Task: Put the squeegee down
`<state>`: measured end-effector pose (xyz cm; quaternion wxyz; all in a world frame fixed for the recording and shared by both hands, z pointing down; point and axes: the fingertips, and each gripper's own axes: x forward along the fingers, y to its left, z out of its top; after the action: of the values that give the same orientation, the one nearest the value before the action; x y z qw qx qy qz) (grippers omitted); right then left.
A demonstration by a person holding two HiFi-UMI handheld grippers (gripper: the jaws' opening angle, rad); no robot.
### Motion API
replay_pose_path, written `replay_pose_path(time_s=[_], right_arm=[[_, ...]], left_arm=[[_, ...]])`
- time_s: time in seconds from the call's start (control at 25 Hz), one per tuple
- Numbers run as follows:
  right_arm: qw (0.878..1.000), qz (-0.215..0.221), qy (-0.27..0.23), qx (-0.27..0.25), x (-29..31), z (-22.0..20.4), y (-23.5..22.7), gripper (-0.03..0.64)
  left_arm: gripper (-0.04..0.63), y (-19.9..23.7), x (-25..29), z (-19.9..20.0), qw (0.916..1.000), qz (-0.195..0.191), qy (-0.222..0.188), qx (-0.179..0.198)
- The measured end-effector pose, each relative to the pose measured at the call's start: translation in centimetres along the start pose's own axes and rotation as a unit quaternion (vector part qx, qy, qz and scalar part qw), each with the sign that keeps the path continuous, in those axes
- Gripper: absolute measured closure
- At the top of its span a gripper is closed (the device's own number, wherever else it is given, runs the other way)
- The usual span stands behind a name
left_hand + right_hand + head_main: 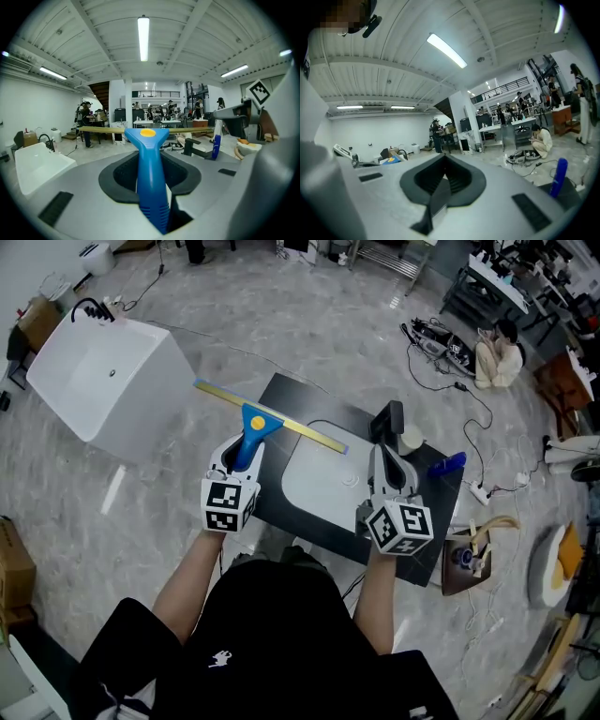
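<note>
Black table (292, 396) — ahead of and below both my tongs. Squeegee (261, 420): blue handle pinched between the pads of my left tongs (246, 452), long yellowish blade lying crosswise just beyond their tips, over the table's far-left edge. I judge it light, stiff and smooth, so the ribbed handle is the place to hold; the blade edge is probably soft. Right tongs (385, 458) — pressed together, seemingly on nothing.
</note>
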<state>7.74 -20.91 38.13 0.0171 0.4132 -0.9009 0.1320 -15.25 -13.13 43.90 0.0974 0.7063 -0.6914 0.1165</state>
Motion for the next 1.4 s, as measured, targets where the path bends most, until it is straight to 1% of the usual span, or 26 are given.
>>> replay_pose_path(time_s=[0.16, 0.28, 0.52, 0.68, 0.92, 1.08, 1.24, 1.4], right_arm=[[1.0, 0.015, 0.008, 0.008, 1.6, -0.5, -1.5, 0.615], [1.0, 0.015, 0.016, 0.019, 2.4, -1.2, -2.6, 0.615], [0.999, -0.001, 0.036, 0.034, 4.0, -3.1, -3.3, 0.615], [0.997, -0.023, 0.051, 0.047, 4.8, -4.2, -3.2, 0.615], [0.993, -0.065, 0.081, 0.054, 6.4, -6.9, -2.0, 0.615], [0.988, -0.098, 0.102, 0.058, 7.6, -9.0, -2.0, 0.615], [0.984, -0.119, 0.113, 0.069, 9.0, -10.5, -2.3, 0.615], [0.979, -0.137, 0.125, 0.085, 9.9, -12.4, -2.4, 0.615]], left_arm=[[0.468, -0.3, 2.2, 0.0, 0.9998, 0.015, 0.012, 0.002], [0.468, -0.5, 4.0, -0.3, 0.9995, 0.019, 0.025, -0.003], [0.468, -0.5, 7.7, -0.8, 0.999, 0.003, 0.044, 0.001], [0.468, -0.2, 10.8, -1.4, 0.9981, -0.015, 0.059, -0.008], [0.468, 0.9, 15.4, -3.8, 0.9948, -0.022, 0.094, -0.031], [0.468, 0.8, 18.5, -5.8, 0.9917, -0.05, 0.114, -0.032], [0.468, 0.8, 20.8, -8.2, 0.9882, -0.057, 0.137, -0.038], [0.468, 0.0, 22.5, -9.5, 0.9853, -0.07, 0.152, -0.033]])
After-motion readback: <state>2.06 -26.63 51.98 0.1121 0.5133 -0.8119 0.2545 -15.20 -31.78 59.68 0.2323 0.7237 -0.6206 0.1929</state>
